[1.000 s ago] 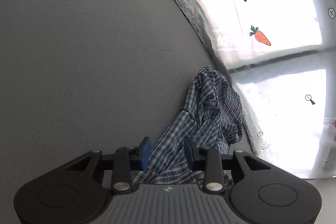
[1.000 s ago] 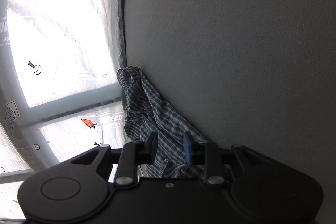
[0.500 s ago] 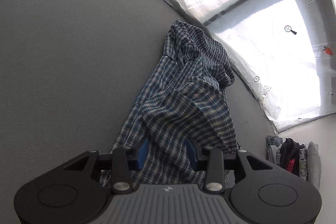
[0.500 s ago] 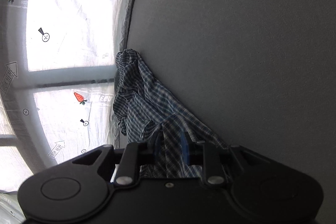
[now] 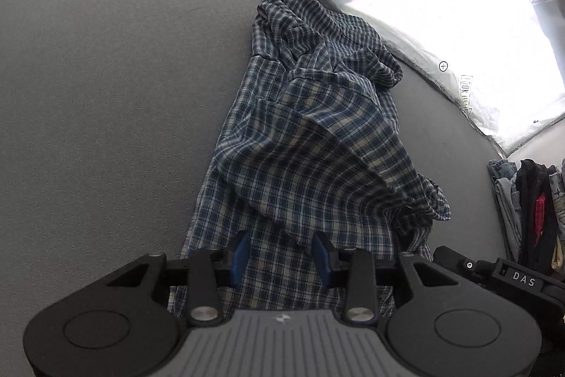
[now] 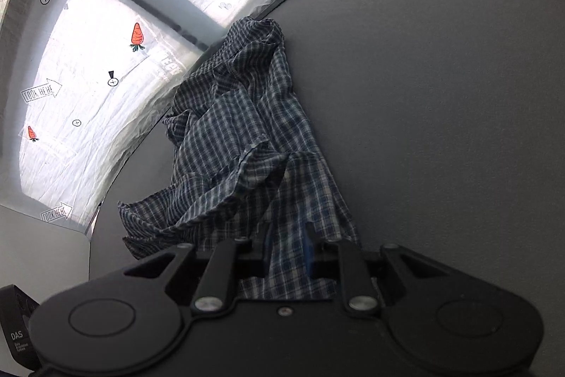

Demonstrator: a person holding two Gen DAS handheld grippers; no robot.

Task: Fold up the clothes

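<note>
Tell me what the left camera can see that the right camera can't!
Only the left view shows the stack of folded clothes off to the side. Only the right view shows the "LOOK HERE" arrow stickers. Both show the crumpled checked shirt on the grey table, carrot stickers on the white sheet, and a hand-held gripper: the left hand-held gripper and the right hand-held gripper, each with shirt cloth between its fingers.

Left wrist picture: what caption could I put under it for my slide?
Left gripper straddling the near edge of a crumpled plaid shirt on a grey table.
</note>
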